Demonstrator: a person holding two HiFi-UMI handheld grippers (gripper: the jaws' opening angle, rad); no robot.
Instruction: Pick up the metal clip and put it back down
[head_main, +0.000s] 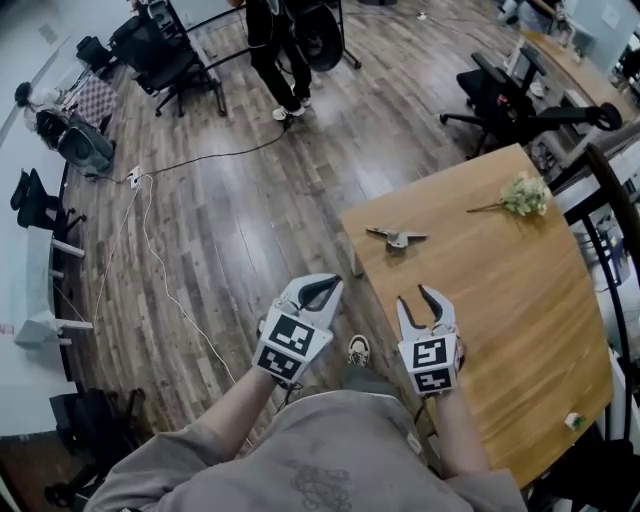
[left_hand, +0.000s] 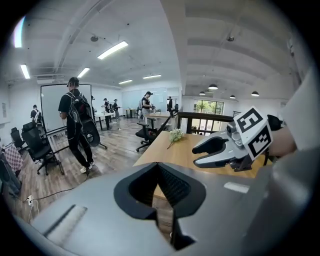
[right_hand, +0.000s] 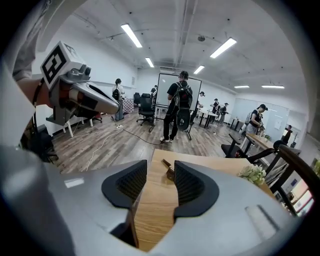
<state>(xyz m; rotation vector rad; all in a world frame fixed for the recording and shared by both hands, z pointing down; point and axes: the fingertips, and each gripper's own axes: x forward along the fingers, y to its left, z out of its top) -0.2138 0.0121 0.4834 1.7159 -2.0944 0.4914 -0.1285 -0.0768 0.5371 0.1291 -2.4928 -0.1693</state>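
Observation:
The metal clip (head_main: 396, 238) lies flat on the wooden table (head_main: 500, 300) near its far left corner, apart from both grippers. In the right gripper view the clip (right_hand: 168, 169) shows beyond the gap between the jaws. My right gripper (head_main: 415, 296) hovers open over the table's near left edge, nothing between its fingers (right_hand: 160, 165). My left gripper (head_main: 322, 290) hangs over the floor left of the table, its jaws shut on nothing (left_hand: 159, 165). Each gripper also shows in the other's view: the right gripper (left_hand: 196, 156) and the left gripper (right_hand: 112, 105).
A sprig of pale flowers (head_main: 525, 195) lies at the table's far right. A small green-white object (head_main: 574, 421) sits near the right corner. Office chairs (head_main: 500, 95), a standing person (head_main: 280, 50) and a floor cable (head_main: 150, 250) lie beyond on the wooden floor.

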